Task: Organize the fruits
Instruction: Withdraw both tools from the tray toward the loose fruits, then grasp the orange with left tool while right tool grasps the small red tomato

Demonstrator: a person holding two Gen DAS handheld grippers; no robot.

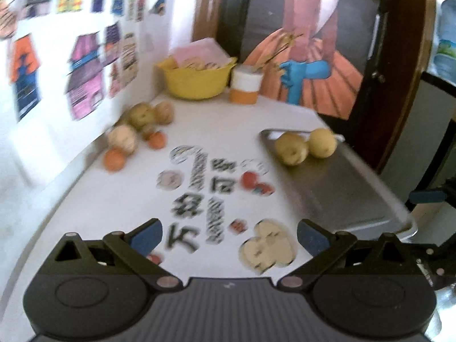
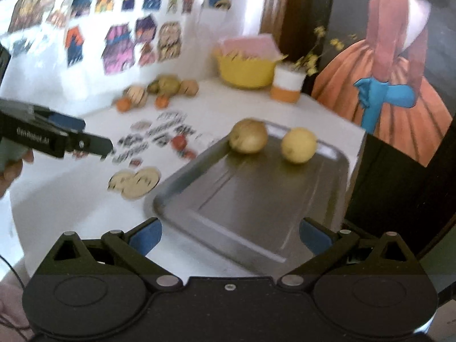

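Since two yellow fruits (image 2: 270, 142) already sit at the metal tray's (image 2: 256, 199) twelve-o'clock end, both the left gripper (image 1: 229, 236) and right gripper (image 2: 229, 236) hover spread and empty, probably so either can fetch from the fruit pile (image 1: 136, 134) at ten o'clock.

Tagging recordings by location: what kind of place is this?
Probably a home room or a child's craft corner: a white table with stickers, coloured paper house cut-outs on the wall, and a framed painting propped behind.

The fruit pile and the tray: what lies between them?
Only tabletop with printed stickers between the pile and tray; the left wrist view shows it.
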